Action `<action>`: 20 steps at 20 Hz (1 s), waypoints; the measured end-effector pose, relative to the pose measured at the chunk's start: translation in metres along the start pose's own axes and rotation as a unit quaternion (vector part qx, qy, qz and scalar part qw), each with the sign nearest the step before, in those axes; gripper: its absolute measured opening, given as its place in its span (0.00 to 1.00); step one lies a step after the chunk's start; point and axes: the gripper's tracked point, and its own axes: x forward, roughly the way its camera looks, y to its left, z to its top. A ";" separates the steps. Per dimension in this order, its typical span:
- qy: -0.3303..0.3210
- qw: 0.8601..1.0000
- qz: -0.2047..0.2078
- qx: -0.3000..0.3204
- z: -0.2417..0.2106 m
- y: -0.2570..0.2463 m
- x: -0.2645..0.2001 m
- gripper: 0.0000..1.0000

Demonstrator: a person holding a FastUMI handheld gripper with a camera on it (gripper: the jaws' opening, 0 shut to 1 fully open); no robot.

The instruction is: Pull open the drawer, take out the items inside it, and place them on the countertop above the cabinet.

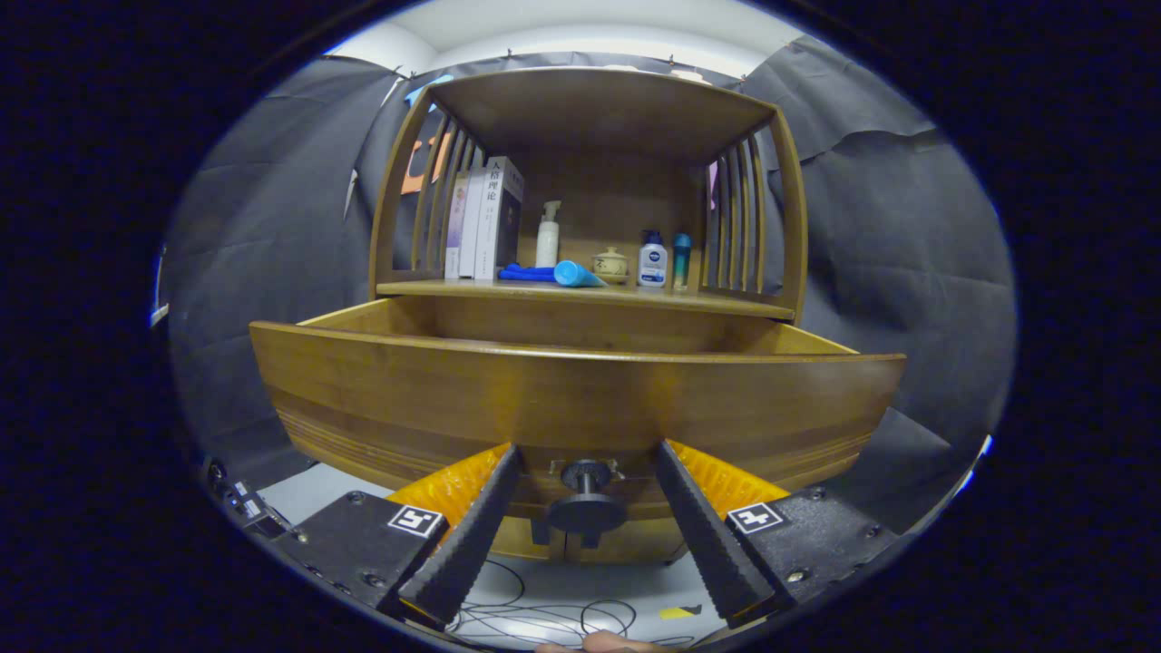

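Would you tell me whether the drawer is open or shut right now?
Open: the drawer juts forward from under the countertop. The gripper is open, fingers flanking the knob.

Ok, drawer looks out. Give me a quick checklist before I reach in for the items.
1. Drawer pulled out: ok.
2. Gripper open, fingers either side of the knob, not pressing it: ok.
3. Items inside the drawer visible: cannot tell, its front panel hides the floor.
4. Free spot on the countertop: ok, bare wood right of the bottles.
5. Cables below clear of the path: ok.
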 end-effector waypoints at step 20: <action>-0.017 0.999 -0.017 -0.030 0.039 0.001 0.116 0.99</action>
